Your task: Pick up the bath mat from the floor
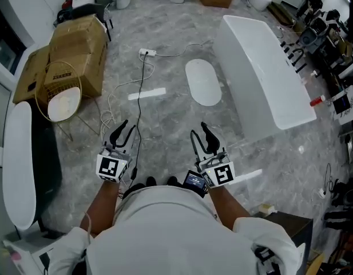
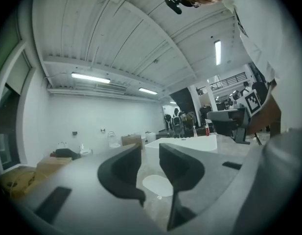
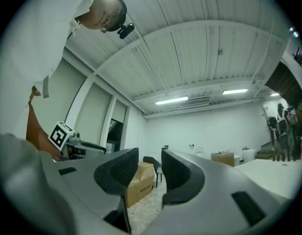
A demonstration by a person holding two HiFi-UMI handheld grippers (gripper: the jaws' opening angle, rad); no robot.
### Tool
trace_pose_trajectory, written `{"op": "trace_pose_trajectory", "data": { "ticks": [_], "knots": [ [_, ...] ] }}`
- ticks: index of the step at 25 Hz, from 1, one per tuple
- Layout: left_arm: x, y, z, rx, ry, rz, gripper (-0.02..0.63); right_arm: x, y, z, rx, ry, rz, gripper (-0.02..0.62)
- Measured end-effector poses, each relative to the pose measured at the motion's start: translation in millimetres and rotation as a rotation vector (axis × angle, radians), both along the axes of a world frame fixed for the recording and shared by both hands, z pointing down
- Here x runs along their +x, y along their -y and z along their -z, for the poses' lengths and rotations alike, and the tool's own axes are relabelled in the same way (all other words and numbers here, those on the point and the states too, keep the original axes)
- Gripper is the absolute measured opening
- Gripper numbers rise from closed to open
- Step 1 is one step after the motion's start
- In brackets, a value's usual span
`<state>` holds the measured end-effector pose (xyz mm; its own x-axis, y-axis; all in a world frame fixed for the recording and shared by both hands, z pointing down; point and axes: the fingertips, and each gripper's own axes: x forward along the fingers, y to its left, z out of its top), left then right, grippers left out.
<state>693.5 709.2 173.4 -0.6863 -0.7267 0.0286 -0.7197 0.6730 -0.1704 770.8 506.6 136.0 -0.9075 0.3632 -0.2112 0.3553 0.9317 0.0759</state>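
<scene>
1. Approach work is the step in hand, as I read it. Nothing is gripped, and the bath mat (image 1: 203, 82) lies flat on the floor (image 1: 165, 125), well ahead of both tools. To do it well, step in and crouch, then bring the fingers low to one edge. Slide a finger under that edge instead of pressing down on the top.
2. Left gripper (image 1: 126, 129): its fingers (image 2: 119, 173) stand apart with only air between them. In the left gripper view the mat shows through that gap, far off on the floor, so this tool already aims roughly at it.
3. Black cable (image 1: 143, 85) and a white power strip (image 1: 147, 52) lie to the left of the mat. Feet and tools should stay off them on the way in.
4. Bath mat: it lies ahead of the left fingers and a little to their right, and almost straight ahead of the right ones. Its near end is the closest place to grip. How thick that edge is I cannot tell from this height.
5. Right gripper (image 1: 198, 129): its fingers (image 3: 116, 170) are likewise parted and empty. The right gripper view looks toward a cardboard box (image 3: 138, 182), not the mat, so this tool needs turning before it can help.
6. Bathtub (image 1: 268, 73): it stands just beside the mat's right edge and leaves little room there. The near or left edge looks the better side to work from.
</scene>
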Motion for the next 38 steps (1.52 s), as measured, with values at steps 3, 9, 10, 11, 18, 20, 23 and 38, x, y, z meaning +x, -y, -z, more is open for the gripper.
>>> {"op": "trace_pose_trajectory", "data": {
  "ticks": [3, 9, 10, 11, 18, 20, 23, 38],
  "knots": [
    [-4, 6, 5, 0.005, 0.001, 0.009, 0.120, -4, 16, -9, -0.023, -0.026, -0.003, 0.164],
    [-2, 15, 6, -0.013, 0.009, 0.030, 0.120, -12, 39, -26, -0.034, -0.053, -0.004, 0.164],
    [-3, 14, 4, -0.010, 0.001, 0.036, 0.120, -15, 42, -28, -0.042, -0.054, -0.005, 0.164],
    [-5, 14, 1, -0.008, -0.007, 0.041, 0.120, -17, 45, -29, -0.050, -0.055, -0.007, 0.163],
    [-41, 39, -20, 0.033, -0.074, 0.045, 0.120, -47, 80, -51, -0.071, -0.115, -0.034, 0.152],
    [-63, 50, -26, 0.018, -0.066, 0.032, 0.120, -63, 91, -56, -0.068, -0.127, -0.053, 0.147],
    [-104, 69, -21, -0.001, -0.015, 0.001, 0.120, -97, 107, -56, -0.056, -0.130, -0.081, 0.143],
    [-357, 101, 10, 0.105, -0.011, -0.029, 0.120, -354, 143, -23, -0.056, -0.091, -0.113, 0.133]
  ]
}}
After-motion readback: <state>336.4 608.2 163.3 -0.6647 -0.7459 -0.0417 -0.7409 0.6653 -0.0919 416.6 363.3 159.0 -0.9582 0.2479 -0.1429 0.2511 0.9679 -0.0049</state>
